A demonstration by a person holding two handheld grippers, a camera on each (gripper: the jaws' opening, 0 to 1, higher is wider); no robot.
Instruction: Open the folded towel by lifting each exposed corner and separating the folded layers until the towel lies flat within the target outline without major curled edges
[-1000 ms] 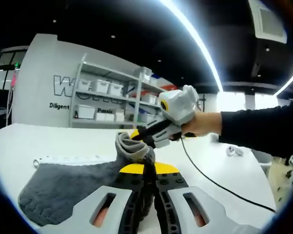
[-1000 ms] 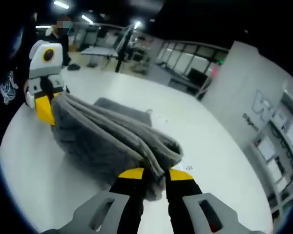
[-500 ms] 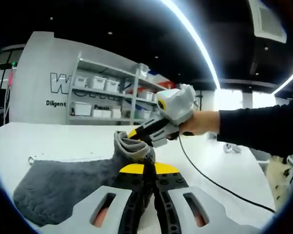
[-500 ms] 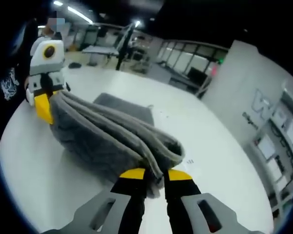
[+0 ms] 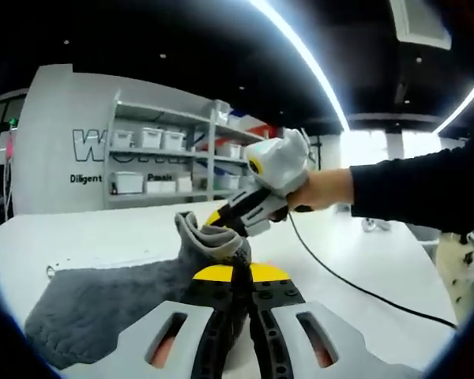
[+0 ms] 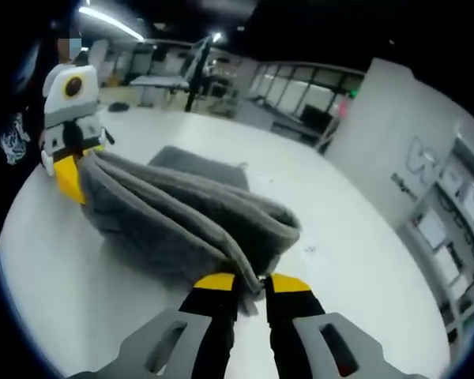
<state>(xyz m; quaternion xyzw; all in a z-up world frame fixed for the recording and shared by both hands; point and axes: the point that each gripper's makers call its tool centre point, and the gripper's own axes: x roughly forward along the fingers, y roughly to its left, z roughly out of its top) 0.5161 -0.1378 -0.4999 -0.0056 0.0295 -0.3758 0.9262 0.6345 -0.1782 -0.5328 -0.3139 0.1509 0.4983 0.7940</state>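
Two grippers, left gripper [image 5: 238,275] and right gripper [image 6: 250,282], each pinch a corner of the grey towel [image 6: 182,221], jaws clamped, lifting it off the white bench [image 6: 363,276]. Wall lettering reads "Diligent" [image 5: 90,178] beside shelves [image 5: 162,162] of bins; a cable [image 5: 355,288] trails from the sleeved hand [image 5: 324,189].

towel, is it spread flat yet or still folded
Still folded: the grey towel hangs in doubled layers between the left gripper and right gripper, its far part on the table.

The grey wall [image 5: 55,142] bears a large "W" and, below it, the small word "Diligent".
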